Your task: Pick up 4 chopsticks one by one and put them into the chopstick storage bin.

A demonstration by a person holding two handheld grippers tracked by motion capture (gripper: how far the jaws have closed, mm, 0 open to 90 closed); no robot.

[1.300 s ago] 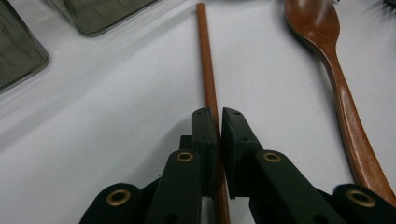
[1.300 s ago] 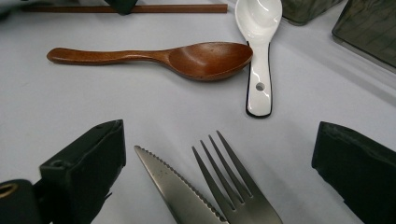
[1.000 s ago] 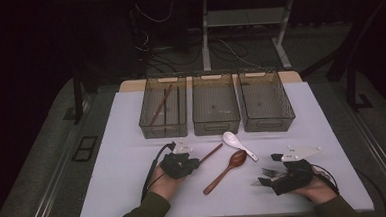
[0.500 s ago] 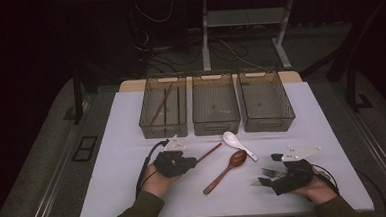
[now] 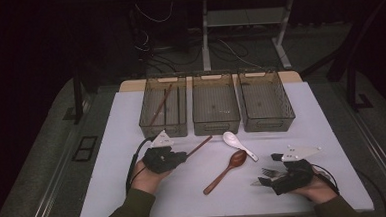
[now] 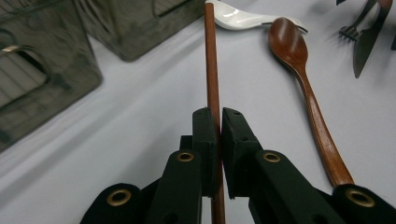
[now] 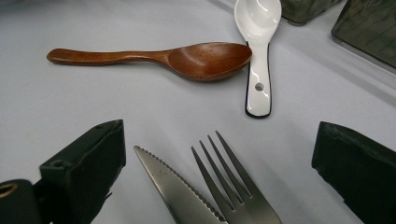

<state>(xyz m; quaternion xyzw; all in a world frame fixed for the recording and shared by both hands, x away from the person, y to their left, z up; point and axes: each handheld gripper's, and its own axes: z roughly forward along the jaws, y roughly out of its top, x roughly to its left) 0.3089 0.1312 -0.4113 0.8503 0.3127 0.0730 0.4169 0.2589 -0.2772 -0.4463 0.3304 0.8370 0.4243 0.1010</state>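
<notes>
The left tool (image 5: 181, 155), clamped on a brown chopstick (image 5: 199, 146), has lifted it at lower left of the frame, ready for the bins. The right tool (image 7: 219, 186) rests wide around knife (image 7: 175, 186) and fork (image 7: 233, 186).

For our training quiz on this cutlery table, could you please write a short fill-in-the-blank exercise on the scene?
1. The left claw is shut on a wooden ____.
2. Between the open jaws of the right claw lie a serrated knife and a ____.
3. The wooden spoon's bowl touches the white ____ spoon.
4. At the far edge of the table stand ____ transparent bins.

Missing words: chopstick; fork; ceramic; three
</notes>
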